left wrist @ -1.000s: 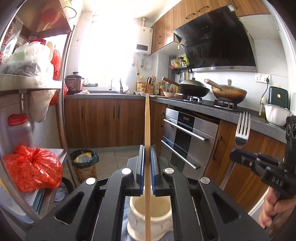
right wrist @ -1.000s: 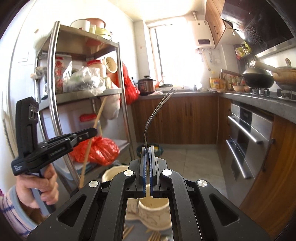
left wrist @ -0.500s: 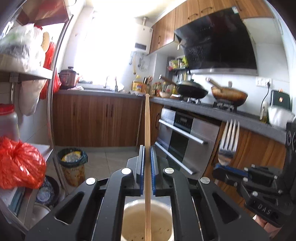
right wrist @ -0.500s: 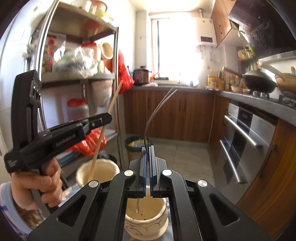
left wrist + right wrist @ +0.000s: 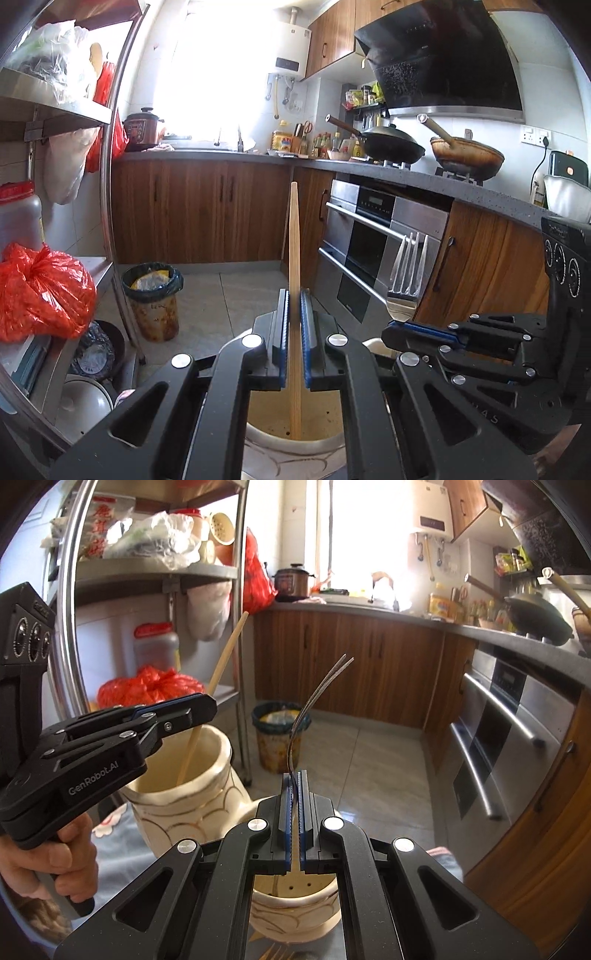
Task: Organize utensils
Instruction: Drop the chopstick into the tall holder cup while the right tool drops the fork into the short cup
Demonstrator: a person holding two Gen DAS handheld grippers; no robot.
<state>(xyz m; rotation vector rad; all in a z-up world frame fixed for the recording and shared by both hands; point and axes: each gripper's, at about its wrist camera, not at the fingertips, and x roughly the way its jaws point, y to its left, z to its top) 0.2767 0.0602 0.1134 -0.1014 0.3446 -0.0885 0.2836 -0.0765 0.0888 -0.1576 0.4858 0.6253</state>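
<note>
My left gripper (image 5: 294, 295) is shut on a wooden chopstick (image 5: 294, 258) that stands upright, its lower end inside a cream ceramic holder (image 5: 295, 443) just below the jaws. In the right wrist view the same gripper (image 5: 207, 705) comes in from the left, and the chopstick (image 5: 225, 653) leans in the taller cream pot (image 5: 207, 794). My right gripper (image 5: 294, 775) is shut on a metal fork (image 5: 306, 716), tines up, directly over the lower cream pot (image 5: 295, 904), which has holes in its bottom. The fork (image 5: 406, 273) and right gripper (image 5: 391, 326) also show at the right of the left wrist view.
A steel shelf rack (image 5: 74, 627) with bags and a red bag (image 5: 40, 291) stands at the left. A lined trash bin (image 5: 153, 295) sits on the tiled floor. Oven (image 5: 369, 251) and counter with woks (image 5: 391, 146) run along the right. A hand (image 5: 55, 856) holds the left gripper.
Both grippers have sunk toward the cream pots. The chopstick's lower end now reaches deep into its pot, and the fork has come down over the lower pot.
</note>
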